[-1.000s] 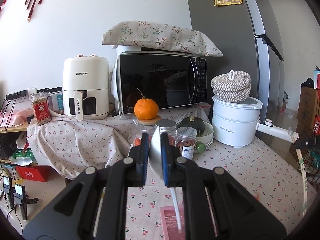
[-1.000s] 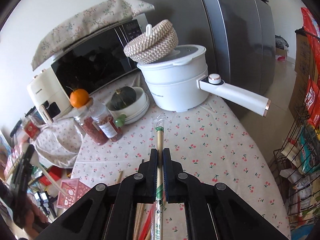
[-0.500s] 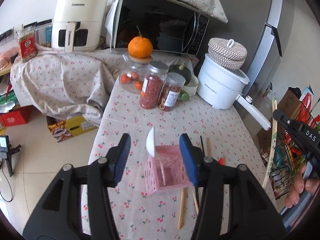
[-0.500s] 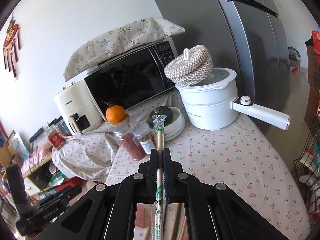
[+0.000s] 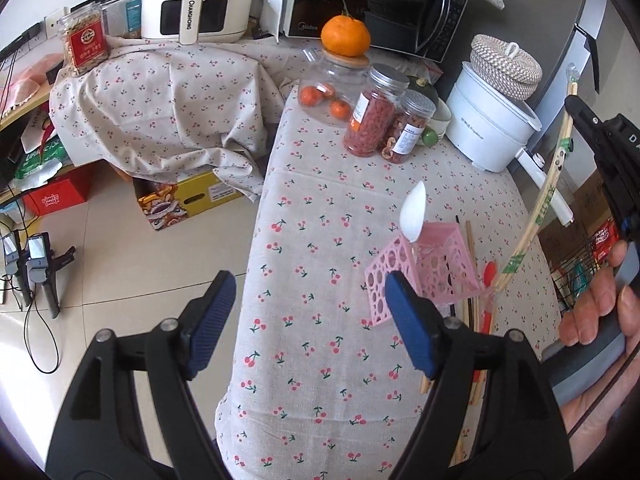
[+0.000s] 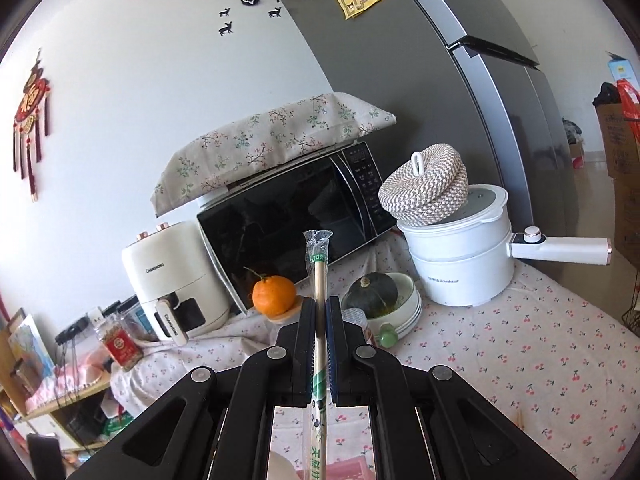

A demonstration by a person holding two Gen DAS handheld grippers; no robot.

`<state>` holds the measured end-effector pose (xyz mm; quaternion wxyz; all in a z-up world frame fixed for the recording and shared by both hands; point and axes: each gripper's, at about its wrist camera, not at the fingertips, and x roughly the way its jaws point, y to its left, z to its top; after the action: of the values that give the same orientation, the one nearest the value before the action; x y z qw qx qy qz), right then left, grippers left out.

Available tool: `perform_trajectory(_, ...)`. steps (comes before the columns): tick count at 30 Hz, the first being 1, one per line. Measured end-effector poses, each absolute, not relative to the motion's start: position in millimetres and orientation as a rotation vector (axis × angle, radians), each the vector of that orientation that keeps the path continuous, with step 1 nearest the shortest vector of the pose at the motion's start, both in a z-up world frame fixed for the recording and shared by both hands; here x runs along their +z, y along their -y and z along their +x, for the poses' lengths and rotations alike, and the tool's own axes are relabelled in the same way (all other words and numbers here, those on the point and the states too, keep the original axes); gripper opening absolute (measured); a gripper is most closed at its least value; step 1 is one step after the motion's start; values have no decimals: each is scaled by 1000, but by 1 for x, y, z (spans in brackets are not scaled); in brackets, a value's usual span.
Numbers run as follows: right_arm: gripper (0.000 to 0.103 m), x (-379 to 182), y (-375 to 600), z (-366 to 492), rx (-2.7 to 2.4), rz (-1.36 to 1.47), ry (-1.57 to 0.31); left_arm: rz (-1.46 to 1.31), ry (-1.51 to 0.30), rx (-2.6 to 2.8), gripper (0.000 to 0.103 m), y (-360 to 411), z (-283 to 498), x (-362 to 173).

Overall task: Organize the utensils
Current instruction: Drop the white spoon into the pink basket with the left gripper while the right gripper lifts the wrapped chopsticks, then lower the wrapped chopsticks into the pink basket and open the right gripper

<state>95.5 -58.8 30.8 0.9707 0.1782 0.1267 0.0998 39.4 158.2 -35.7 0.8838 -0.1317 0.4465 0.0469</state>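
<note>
1. My left gripper sits at the bottom of the left wrist view. Its blue pads are spread wide with nothing between them, and the jaws have just been opening.
2. The white spoon stands tilted in the pink basket, right of centre in that view, bowl upward. The basket rests on the cherry-print tablecloth.
3. Loose chopsticks and a red spoon lie on the cloth just beside the basket, on its right side.
4. My right gripper is pressed together on a wrapped pair of chopsticks. In the right wrist view they run up the middle of the frame and stick out past the fingertips.
5. From the left wrist view, those wrapped chopsticks slant along the right edge, lower end near the basket's right corner; I cannot tell if they touch it.
6. My right hand grips the handle at the lower right.
</note>
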Motion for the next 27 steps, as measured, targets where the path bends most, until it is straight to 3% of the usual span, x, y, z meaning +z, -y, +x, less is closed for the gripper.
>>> perform_trajectory(6, 6, 10, 29, 103, 26, 253, -175, -351, -887, 104, 77, -175, 38, -29)
perform_trajectory(12, 9, -8, 30, 102, 35, 292, -257, -301, -842, 158, 77, -175, 37, -24)
perform_trajectory(14, 17, -6, 35, 103, 95, 327, -311, -296, -850, 139, 77, -173, 37, -26)
perform_trajectory(16, 37, -2, 42, 106, 158, 367, -389, -298, -856, 129, 77, -171, 37, -28)
perform_trajectory(24, 63, 30, 89, 86, 214, 304, -470, -307, -892, 57, 78, -150, 33, -34)
perform_trajectory(27, 67, 31, 110, 83, 220, 248, -545, -294, -925, 19, 78, -132, 33, -38)
